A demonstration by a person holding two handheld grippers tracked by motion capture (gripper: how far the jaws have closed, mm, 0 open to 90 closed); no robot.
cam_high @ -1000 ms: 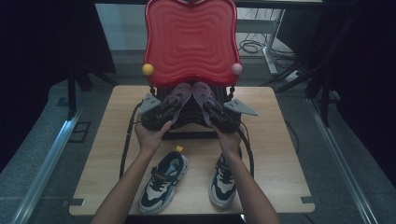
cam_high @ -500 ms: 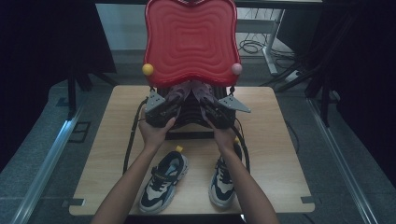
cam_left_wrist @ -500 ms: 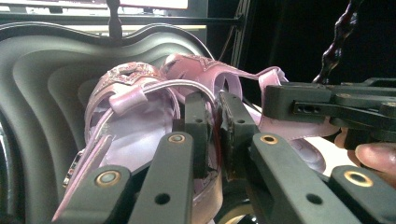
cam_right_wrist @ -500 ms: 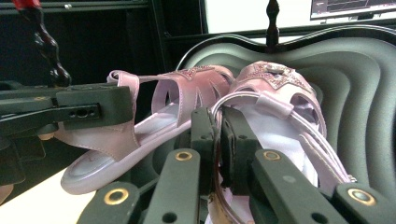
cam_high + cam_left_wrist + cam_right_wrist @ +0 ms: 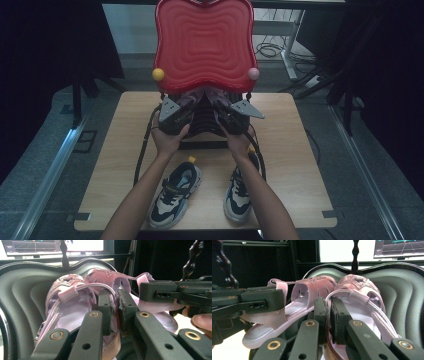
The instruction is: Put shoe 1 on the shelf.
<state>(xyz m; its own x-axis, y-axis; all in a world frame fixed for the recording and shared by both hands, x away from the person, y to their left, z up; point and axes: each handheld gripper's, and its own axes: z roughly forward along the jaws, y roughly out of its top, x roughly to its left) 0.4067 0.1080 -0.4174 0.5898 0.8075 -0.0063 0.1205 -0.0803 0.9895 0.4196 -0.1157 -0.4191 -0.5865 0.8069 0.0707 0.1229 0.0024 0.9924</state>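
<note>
Sandals, pink and glittered, are held side by side on the upper shelf of a dark rack, under its red top (image 5: 203,45); the left sandal (image 5: 72,302) is pinched at its inner edge between the nearly closed jaws of the left gripper (image 5: 114,307), which have just been opening slightly; the right sandal (image 5: 359,302) is clamped at its side edge by the right gripper (image 5: 327,315); contact with the shelf cannot be judged. Two sneakers (image 5: 175,192) are seen on the wooden table (image 5: 295,150) below, well apart.
</note>
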